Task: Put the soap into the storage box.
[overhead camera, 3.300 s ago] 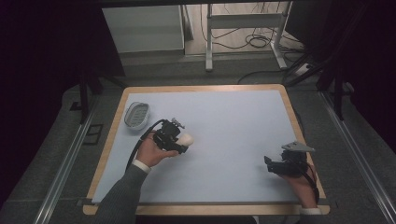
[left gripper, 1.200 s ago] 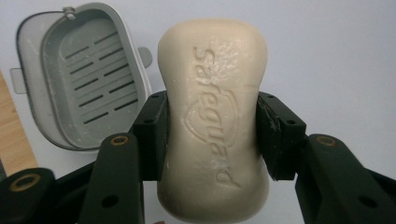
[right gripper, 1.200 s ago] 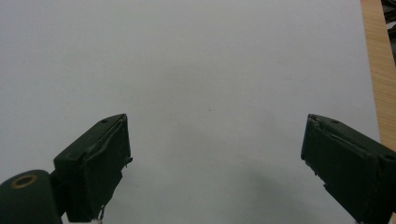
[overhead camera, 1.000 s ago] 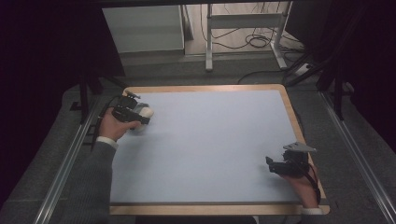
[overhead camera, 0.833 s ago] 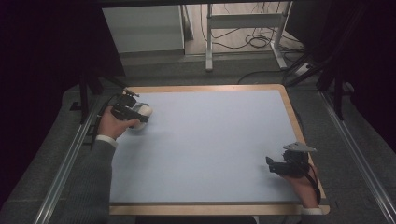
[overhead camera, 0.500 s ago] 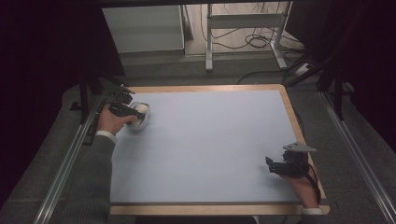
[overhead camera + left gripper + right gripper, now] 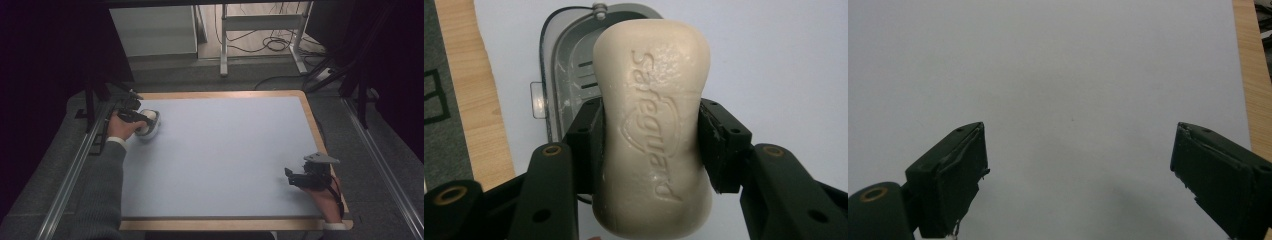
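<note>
The left gripper (image 7: 651,150) is clamped on a cream bar of soap (image 7: 651,130), its two black jaws pressing the bar's long sides so that the embossed brand lettering faces the camera of the left gripper view. The bar hangs directly over a grey soap dish (image 7: 569,75), an oval tray with slotted drain holes in its floor and a clear rim; whether the soap touches the dish cannot be told. The dish sits on the pale blue tabletop (image 7: 774,60) near its wooden edge. In the high view the left gripper (image 7: 142,120) and soap are at the far left corner of the tabletop (image 7: 225,150), over the dish (image 7: 150,127). The right gripper (image 7: 1078,165) stands wide open with nothing between its jaws, resting low over bare tabletop near the right edge (image 7: 305,177), well apart from the soap.
</note>
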Demonstrator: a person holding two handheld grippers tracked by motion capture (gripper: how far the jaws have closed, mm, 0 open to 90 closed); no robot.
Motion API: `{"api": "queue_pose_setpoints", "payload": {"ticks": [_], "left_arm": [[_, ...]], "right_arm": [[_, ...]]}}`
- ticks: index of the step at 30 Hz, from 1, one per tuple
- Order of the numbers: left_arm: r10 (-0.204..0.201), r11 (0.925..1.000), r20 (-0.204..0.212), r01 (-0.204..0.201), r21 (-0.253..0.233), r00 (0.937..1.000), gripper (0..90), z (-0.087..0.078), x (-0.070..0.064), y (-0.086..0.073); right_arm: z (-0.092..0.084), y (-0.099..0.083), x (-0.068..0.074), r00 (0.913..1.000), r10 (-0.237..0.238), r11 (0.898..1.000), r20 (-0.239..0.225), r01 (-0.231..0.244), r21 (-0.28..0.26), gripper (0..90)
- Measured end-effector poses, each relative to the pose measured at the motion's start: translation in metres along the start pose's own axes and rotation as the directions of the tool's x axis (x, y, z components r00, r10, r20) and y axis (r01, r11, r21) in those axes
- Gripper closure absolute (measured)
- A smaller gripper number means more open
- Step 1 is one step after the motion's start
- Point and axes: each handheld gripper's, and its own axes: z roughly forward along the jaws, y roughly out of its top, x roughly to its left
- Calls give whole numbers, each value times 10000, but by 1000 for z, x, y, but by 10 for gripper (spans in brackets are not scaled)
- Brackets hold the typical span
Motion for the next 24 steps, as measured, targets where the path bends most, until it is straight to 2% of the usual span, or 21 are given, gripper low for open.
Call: {"api": "queue_pose_setpoints", "payload": {"ticks": [3, 11, 12, 13, 15, 18, 22, 23, 24], "left_arm": [[-23, 10000, -404, 23, -1, 9992, 496, 9, -1, 1], [-165, 9998, -442, 171, 137, 9989, 490, 18, 0, 3], [-182, 9998, -416, 188, 121, 9990, 490, 19, -1, 3], [-253, 9994, -230, 247, -246, 9994, 466, 14, -2, 3], [-236, 9991, -101, 232, -367, 9997, 465, 11, -3, 3], [11, 9984, 244, 3, -563, 9997, 433, 0, -10, 3], [181, 9974, 245, -163, -699, 9995, 397, -6, -17, -1], [380, 9959, 421, -344, -833, 9984, 387, -12, -24, -5], [380, 9959, 421, -344, -833, 9984, 378, -12, -24, -5]], "right_arm": [[0, 0, 0, 10000, -18, 10000, 8, 18, 5, 80], [0, 0, 0, 10000, -31, 10000, 38, 30, 27, 79], [0, 0, 0, 10000, -26, 10000, 43, 25, 29, 79], [0, 0, 0, 10000, -19, 10000, 58, 19, 35, 80], [0, 0, 0, 10000, -16, 10000, 62, 16, 38, 79], [1, 0, 1, 10000, -15, 10000, 41, 15, 45, 80], [1, 0, 2, 10000, -69, 10000, 23, 69, 64, 80], [0, 1, 3, 10000, -96, 9999, 12, 96, 46, 80], [0, 1, 3, 10000, -96, 9999, 12, 96, 46, 80]]}}
